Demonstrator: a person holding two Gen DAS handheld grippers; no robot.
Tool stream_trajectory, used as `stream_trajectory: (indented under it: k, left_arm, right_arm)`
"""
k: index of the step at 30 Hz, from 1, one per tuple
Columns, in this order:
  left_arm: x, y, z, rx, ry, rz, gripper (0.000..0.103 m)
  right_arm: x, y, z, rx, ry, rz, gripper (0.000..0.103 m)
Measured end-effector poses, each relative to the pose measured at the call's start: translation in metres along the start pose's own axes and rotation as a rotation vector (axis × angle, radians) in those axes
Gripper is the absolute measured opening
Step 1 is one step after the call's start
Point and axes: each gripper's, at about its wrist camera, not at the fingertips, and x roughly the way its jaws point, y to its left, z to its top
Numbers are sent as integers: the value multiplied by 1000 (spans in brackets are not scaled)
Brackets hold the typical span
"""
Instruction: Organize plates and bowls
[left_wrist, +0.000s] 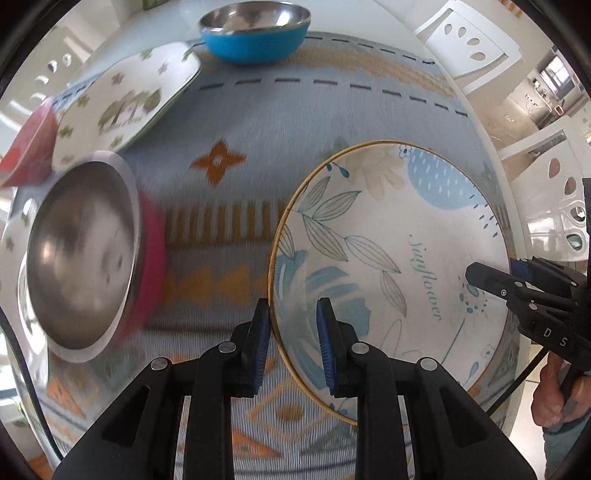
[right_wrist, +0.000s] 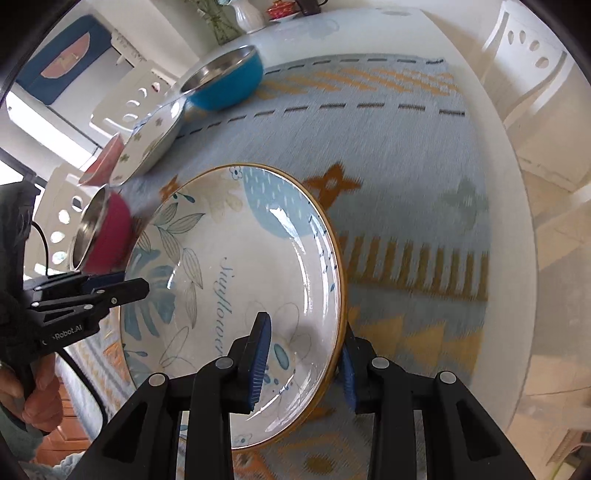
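Observation:
A round floral plate (left_wrist: 388, 258) with a gold rim and the word "Sunflower" hangs tilted above the patterned cloth, held from both sides. My left gripper (left_wrist: 293, 338) is shut on its left rim, with one blue pad on each face. On the opposite rim my right gripper (right_wrist: 303, 363) is shut too, one finger over the plate's (right_wrist: 240, 258) face and the other beneath. Each wrist view shows the other gripper at the far rim: the right gripper (left_wrist: 480, 277) and the left gripper (right_wrist: 136, 288). The plate looks sharp while the table under it is blurred.
On the blue-grey woven cloth (left_wrist: 258, 122) stand a blue steel-lined bowl (left_wrist: 255, 33) at the far edge, a white plate with green motifs (left_wrist: 125, 99), a red bowl (left_wrist: 29, 151) and a pink steel-lined bowl (left_wrist: 85, 254) at the left. White chairs (left_wrist: 469, 40) ring the table.

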Motion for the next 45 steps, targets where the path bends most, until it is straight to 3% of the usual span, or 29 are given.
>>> stream_trajectory:
  k: [16, 20, 23, 32, 34, 38, 41, 45]
  left_arm:
    - [4, 26, -41, -155, -13, 17, 21]
    - [-5, 66, -72, -190, -8, 9, 21]
    - [0, 73, -76, -203, -2, 10, 21]
    - [1, 88, -91, -143, 7, -61, 22]
    - [3, 96, -96, -157, 17, -77, 33]
    - [-8, 115, -103, -188, 1, -131, 34]
    - [-15, 123, -98, -180, -20, -154, 33]
    - [-29, 138, -90, -195, -68, -128, 32]
  right_arm:
    - [7, 79, -57, -41, 50, 44, 34]
    - [16, 97, -65, -71, 74, 32, 33]
    - [22, 106, -70, -88, 93, 26, 33]
    - [21, 105, -64, -65, 87, -28, 33]
    - [16, 103, -59, -58, 78, -59, 33]
    - [4, 97, -45, -5, 46, -81, 33]
    - [-4, 100, -30, 62, 6, -29, 33]
    - [4, 122, 2, 149, -47, 142, 39]
